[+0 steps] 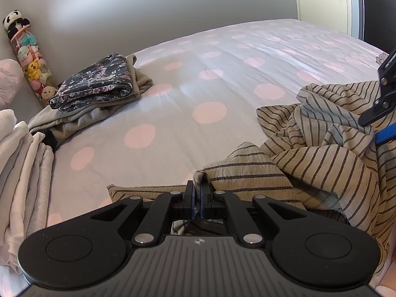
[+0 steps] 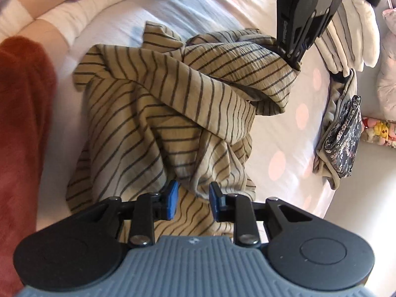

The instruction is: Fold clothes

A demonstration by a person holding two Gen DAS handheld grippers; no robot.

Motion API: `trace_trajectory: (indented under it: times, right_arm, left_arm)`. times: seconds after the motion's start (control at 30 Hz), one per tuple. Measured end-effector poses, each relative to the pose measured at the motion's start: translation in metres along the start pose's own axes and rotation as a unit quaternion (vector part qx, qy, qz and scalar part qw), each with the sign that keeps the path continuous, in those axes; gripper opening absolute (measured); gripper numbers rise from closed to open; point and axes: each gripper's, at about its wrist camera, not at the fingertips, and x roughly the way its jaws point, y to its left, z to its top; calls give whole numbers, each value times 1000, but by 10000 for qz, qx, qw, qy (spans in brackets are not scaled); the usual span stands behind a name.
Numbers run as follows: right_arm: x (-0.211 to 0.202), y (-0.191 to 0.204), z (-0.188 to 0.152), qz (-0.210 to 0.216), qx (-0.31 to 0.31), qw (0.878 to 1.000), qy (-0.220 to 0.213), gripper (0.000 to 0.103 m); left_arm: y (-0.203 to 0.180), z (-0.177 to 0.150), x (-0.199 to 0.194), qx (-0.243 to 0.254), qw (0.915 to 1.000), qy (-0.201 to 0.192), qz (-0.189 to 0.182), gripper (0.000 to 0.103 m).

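Left of my left claw lie the finished things: a pile of pale folded cloth just beside it, and further ahead on the left a dark flowered garment on top of a grey one, all on the dotted bed. The left claw is pressed together and pinches an edge of the striped shirt, so this corner is already taken. From there the shirt runs away to the right of the claw, in a crumpled heap.

My right claw hangs over the near end of that heap, with its fingers spread and nothing between them; the cloth is directly below and in front. In this view the shirt stretches from the right claw up toward the left claw. I judge the next move is for the right claw, which is nearer to the free end: to close on an edge there.
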Motion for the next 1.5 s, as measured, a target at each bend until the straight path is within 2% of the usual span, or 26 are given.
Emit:
trace_trajectory:
  times: [0.07, 0.1, 0.13, 0.17, 0.27, 0.4, 0.57, 0.77, 0.87, 0.93, 1.03, 1.17, 1.27, 1.5]
  right_arm:
    - [10, 0, 1, 40, 181, 9998, 49, 29]
    - [15, 0, 2, 65, 276, 9996, 81, 24]
    - [19, 0, 2, 58, 380, 9992, 137, 7]
    - [20, -2, 0, -13, 566, 9982, 208, 2]
    - [16, -17, -11, -283, 1543, 9869, 372, 2]
    - [-4, -38, -46, -736, 2943, 9511, 588, 2]
    - [-33, -41, -97, -1256, 4281, 8903, 913, 2]
    - [-72, -7, -144, -1704, 4998, 8405, 1214, 2]
    - [-86, 15, -156, -1744, 5216, 8253, 1278, 2]
    - [-88, 28, -163, -1724, 5348, 8167, 1313, 2]
    - [-92, 48, -168, -1663, 5530, 8054, 1338, 2]
    - [-92, 65, -165, -1604, 5672, 7976, 1283, 2]
    - [-87, 69, -165, -1611, 5741, 7935, 1216, 2]
    - [-73, 58, -170, -1599, 5814, 7906, 1064, 2]
  left_arm:
    - [1, 0, 1, -29, 10000, 7, -13, 2]
    - [2, -1, 2, -47, 10000, 12, -22, 2]
    - [3, -1, 3, -72, 10000, 19, -32, 2]
    - [5, -2, 3, -108, 9999, 26, -42, 2]
    - [11, -2, 4, -254, 9996, 28, -97, 2]
    - [20, -3, 2, -518, 9984, -34, -212, 2]
    - [21, -1, -10, -559, 9974, -294, -338, 2]
    - [-2, 6, -36, -56, 9934, -913, -690, 2]
    - [-22, 10, -52, 401, 9878, -1166, -947, 2]
    - [-39, 11, -61, 837, 9828, -1235, -1087, 2]
    - [-65, 9, -70, 1570, 9742, -1133, -1162, 2]
    - [-94, -3, -71, 2552, 9569, -864, -1081, 2]
    - [-106, -10, -65, 2904, 9484, -730, -1046, 2]
    - [-124, -21, -58, 3567, 9264, -735, -956, 4]
